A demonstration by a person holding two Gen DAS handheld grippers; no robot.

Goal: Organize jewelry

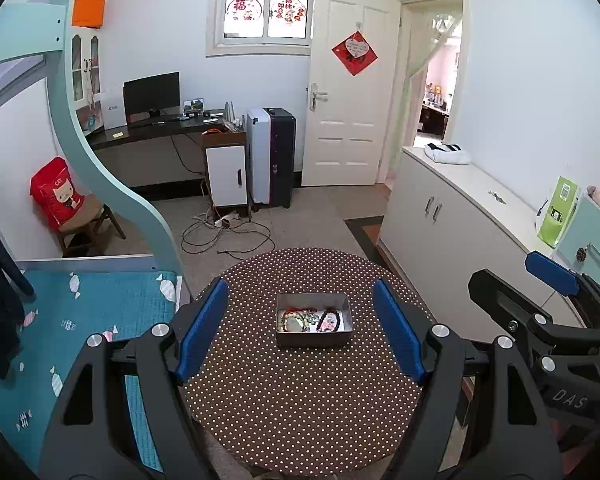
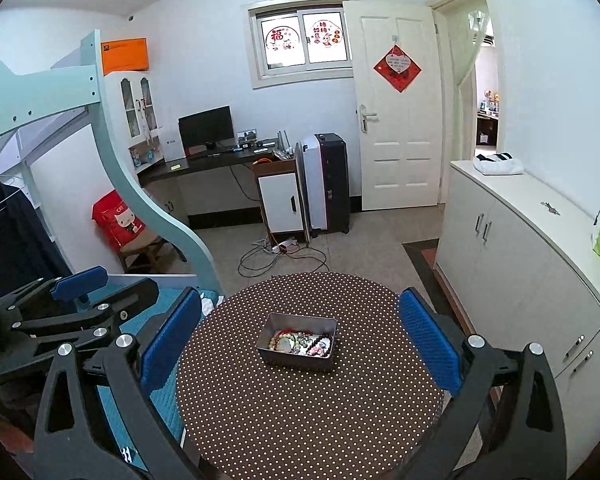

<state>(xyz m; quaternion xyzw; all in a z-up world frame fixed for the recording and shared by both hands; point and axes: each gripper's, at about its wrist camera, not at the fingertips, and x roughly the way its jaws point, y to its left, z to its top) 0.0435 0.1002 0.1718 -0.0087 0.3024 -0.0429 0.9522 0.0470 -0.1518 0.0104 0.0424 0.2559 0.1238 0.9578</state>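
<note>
A grey metal tin [image 1: 313, 338] sits near the middle of a round brown polka-dot table [image 1: 300, 408]. Inside lie several bead bracelets [image 1: 329, 320] and a pale pendant [image 1: 294, 325]. My left gripper [image 1: 300, 336] is open and empty, held above the near half of the table, short of the tin. In the right wrist view the tin [image 2: 296, 356] holds the same jewelry [image 2: 300, 342], and my right gripper [image 2: 300, 344] is open and empty, also held back from it. Each gripper shows at the other view's edge.
A bed with a teal quilt [image 1: 100, 312] adjoins the table on the left. A white low cabinet [image 1: 480, 216] runs along the right. Beyond the table are loose cables [image 1: 228, 236] on the floor, a desk with monitor [image 1: 152, 96], a suitcase [image 1: 272, 156] and a white door [image 1: 348, 84].
</note>
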